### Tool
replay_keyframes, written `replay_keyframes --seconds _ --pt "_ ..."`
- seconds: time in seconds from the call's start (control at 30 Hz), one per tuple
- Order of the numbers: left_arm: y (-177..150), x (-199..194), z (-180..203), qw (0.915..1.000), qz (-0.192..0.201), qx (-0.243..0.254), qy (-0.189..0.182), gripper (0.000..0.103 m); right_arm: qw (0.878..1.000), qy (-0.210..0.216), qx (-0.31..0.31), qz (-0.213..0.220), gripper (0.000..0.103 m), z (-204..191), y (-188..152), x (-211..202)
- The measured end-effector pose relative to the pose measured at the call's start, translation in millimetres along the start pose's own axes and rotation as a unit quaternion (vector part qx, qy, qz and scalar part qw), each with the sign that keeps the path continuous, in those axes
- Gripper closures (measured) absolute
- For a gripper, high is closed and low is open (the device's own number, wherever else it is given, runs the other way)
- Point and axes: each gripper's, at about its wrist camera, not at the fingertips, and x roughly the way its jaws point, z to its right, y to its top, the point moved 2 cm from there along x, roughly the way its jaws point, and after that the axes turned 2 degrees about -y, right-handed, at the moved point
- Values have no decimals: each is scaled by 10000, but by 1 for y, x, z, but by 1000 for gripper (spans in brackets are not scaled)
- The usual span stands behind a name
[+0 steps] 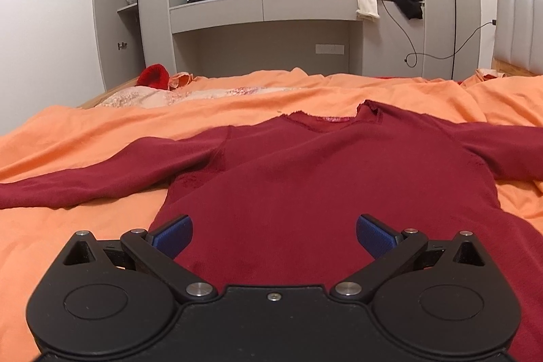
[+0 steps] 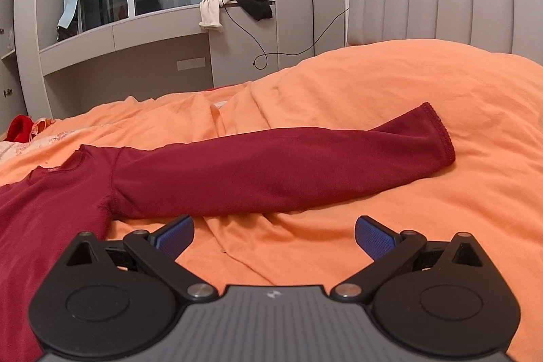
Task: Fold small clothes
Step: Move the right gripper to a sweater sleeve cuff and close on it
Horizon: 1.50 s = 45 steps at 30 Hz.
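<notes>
Sweater (image 1: 322,178) flat on orange bedspread (image 1: 85,131) (sleeves spread).

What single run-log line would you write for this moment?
stage: pre-fold | top: flat on bedspread, sleeves out | left gripper: open over hem | right gripper: open near right sleeve | held: nothing
</notes>
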Motion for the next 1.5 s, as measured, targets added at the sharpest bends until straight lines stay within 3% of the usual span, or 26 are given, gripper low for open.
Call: replay_keyframes --seconds 0.13,0.27,0.43,0.63,0.97,1.13,1.3,1.4,1.47,1.5 --pt "-4 6 0 10000 -63 36 47 0 9999 -96 8 -35 0 3 2 17" --pt "-6 9 2 9999 -118 72 61 0 9991 -47 190 381 0 17 -2 31" --pt "-9 13 1 9997 -235 78 14 0 9923 -275 779 920 0 47 -9 43" --pt "-12 18 0 9992 -390 34 -52 0 9835 -494 1398 1040 0 78 -3 58" --pt "-13 19 -2 9991 -407 28 -76 0 9628 -1684 1602 1378 0 98 9 74" --pt "-13 18 -2 9991 -409 16 -76 0 9578 -1754 1743 1465 0 105 14 86" --pt "-12 20 -1 9991 -419 14 -66 0 9617 -1592 1727 1410 20 105 14 95" --pt "-12 21 -1 9991 -414 1 -64 0 9643 -1550 1653 1370 49 104 14 93" --pt "-10 21 -2 9992 -397 -27 -54 0 9651 -1504 1677 1338 78 104 14 94" --pt "-9 21 -3 9992 -388 -47 -43 0 9651 -1467 1714 1332 84 105 15 94"
